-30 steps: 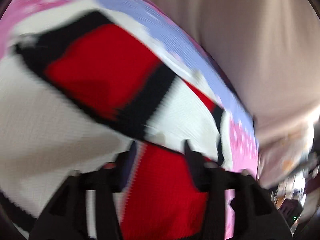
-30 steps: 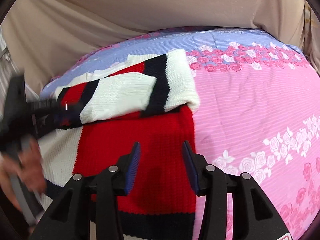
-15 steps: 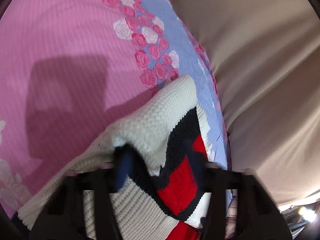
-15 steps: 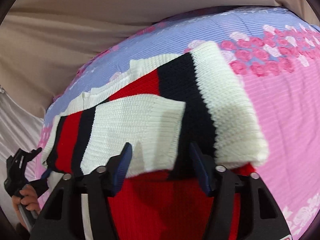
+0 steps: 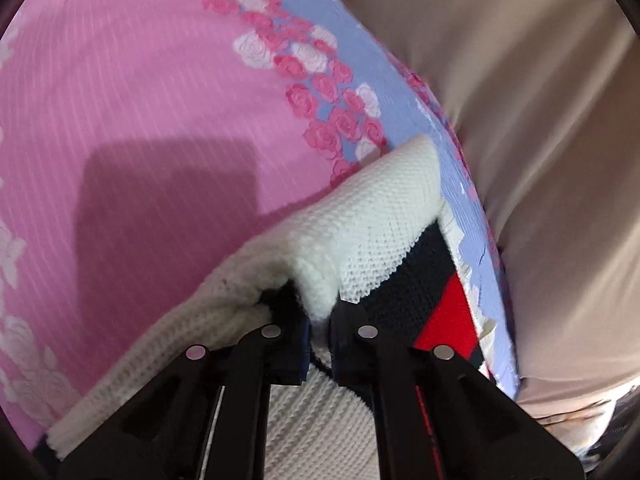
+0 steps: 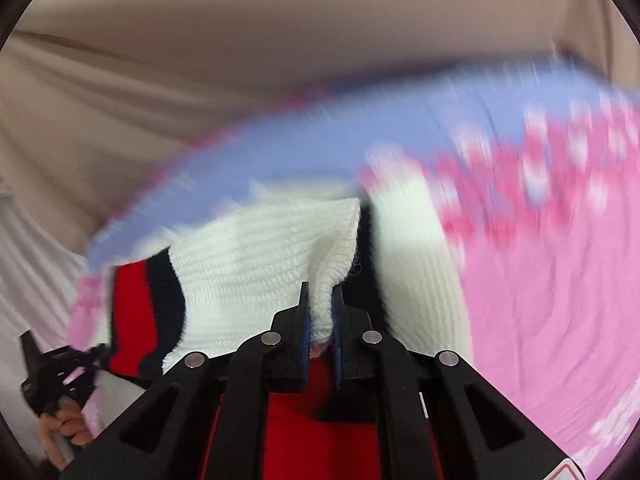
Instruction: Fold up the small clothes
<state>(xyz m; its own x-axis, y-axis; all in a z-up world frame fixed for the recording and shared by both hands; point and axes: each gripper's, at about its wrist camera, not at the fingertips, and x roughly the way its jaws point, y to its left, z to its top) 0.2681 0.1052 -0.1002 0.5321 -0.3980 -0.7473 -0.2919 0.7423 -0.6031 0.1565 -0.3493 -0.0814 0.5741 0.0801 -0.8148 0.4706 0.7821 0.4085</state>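
Sweater (image 5: pixel 372 224) of white, navy and red knit lies on the pink rose-print bedsheet (image 5: pixel 132 92), its white edge pinched by the left hand-held gripper (image 5: pixel 320 332) and the right hand-held gripper (image 6: pixel 320 312).

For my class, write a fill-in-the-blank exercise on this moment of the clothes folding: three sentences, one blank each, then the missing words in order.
1. The right gripper is shut on a fold of the sweater that is ______ in colour.
2. The sweater lies on a bedsheet that is mostly ______, printed with roses.
3. The left gripper is ______ on a white fold of the knit.

Missing words: white; pink; shut
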